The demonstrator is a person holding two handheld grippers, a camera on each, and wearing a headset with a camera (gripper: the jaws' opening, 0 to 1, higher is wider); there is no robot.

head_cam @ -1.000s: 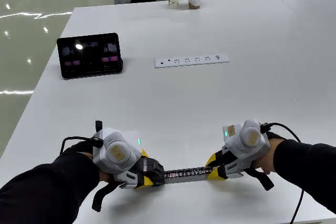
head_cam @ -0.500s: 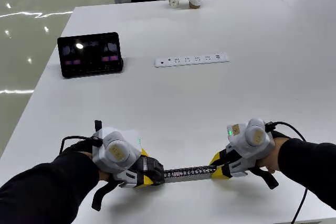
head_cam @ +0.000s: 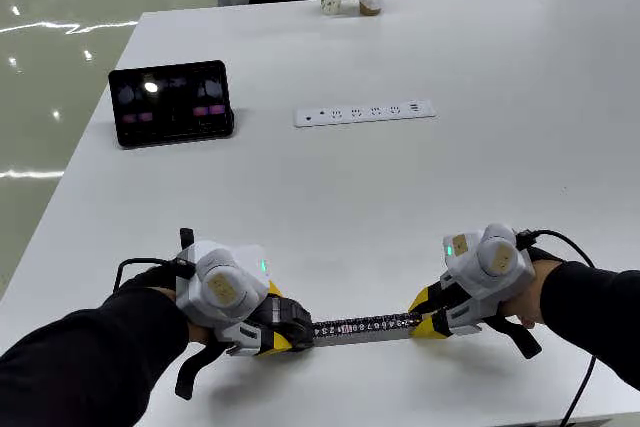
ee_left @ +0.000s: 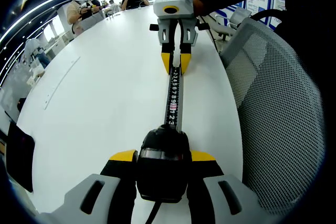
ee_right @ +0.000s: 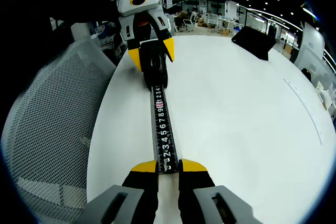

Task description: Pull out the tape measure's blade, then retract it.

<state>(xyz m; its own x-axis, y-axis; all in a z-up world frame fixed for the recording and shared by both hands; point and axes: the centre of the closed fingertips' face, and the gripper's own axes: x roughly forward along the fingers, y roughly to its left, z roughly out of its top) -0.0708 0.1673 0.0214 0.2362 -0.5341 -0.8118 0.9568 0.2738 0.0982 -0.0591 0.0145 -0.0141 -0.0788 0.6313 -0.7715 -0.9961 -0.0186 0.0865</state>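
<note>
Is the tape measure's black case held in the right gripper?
No, the left gripper clamps the black case; the right gripper pinches the blade.

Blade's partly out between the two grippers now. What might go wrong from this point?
1. The right gripper pinches only the very end of the blade; a slip there would likely let it whip back into the case.
2. The left gripper grips the case close to the near edge of the table, so a loose hold may send it over.
</note>
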